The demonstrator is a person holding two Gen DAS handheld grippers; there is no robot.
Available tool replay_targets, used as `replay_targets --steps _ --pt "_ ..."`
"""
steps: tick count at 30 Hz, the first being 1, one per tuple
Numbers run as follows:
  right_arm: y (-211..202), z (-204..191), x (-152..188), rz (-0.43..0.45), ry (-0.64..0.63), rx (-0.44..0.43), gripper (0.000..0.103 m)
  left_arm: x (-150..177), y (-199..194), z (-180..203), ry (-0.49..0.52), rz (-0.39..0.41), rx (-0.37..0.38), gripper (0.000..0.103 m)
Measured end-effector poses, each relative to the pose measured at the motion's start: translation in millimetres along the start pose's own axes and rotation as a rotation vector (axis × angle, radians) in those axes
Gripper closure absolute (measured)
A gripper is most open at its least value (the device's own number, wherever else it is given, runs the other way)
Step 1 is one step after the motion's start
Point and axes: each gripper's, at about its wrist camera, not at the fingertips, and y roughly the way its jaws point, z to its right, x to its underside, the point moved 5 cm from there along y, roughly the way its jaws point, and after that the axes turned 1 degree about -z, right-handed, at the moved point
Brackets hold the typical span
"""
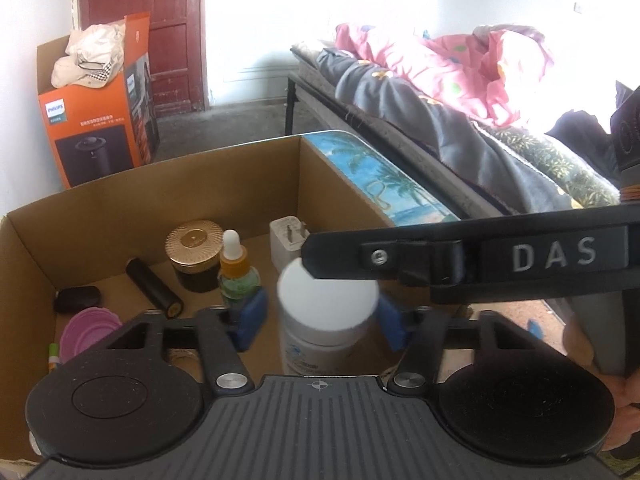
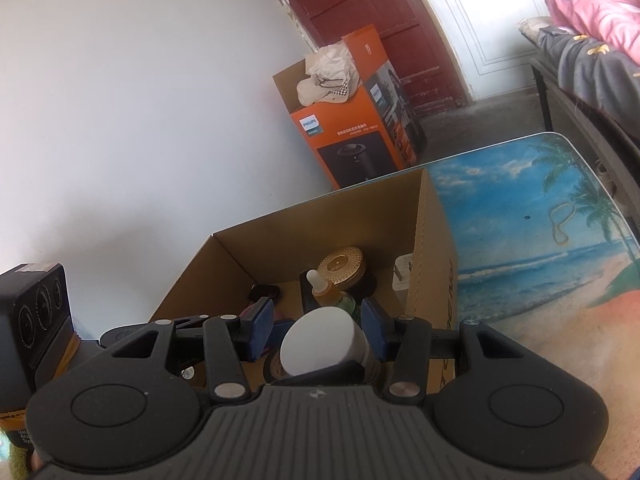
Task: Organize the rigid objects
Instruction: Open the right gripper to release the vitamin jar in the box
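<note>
The left gripper (image 1: pixel 320 316) holds the white-capped bottle (image 1: pixel 326 300) upright, its blue pads (image 1: pixel 252 316) closed against the sides below the cap, above the cardboard box (image 1: pixel 120 200). The right gripper (image 2: pixel 320 330) stands open, its fingers either side of the same bottle (image 2: pixel 318 340) without visible contact. Along the box's far wall stand a gold-lidded jar (image 1: pixel 195 254), a dropper bottle (image 1: pixel 237 276) and a white charger (image 1: pixel 289 244); a black cylinder (image 1: pixel 154 288) lies nearer the left wall.
</note>
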Motion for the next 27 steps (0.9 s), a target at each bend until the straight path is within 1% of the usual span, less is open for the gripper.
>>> replay_targets --steps 5,9,16,27 --pt "-2.3 -1.4 -1.9 0.014 -0.004 -0.005 0.052 0.3 -2.6 2.8 0.018 0.023 -0.008 0.051" --pt "-1.3 2.1 -2.2 0.012 -0.009 0.007 0.051 -1.7 -1.2 6.1 0.036 0.039 -0.042 0.051" --pt "3.4 1.3 -0.7 -0.006 -0.028 0.014 0.052 -1.6 2.9 6.7 0.024 0.034 -0.061 0.051" --pt "10.4 -2.5 -3.3 -0.009 -0.083 0.069 0.052 -5.3 9.7 7.7 0.026 0.041 -0.085 0.051"
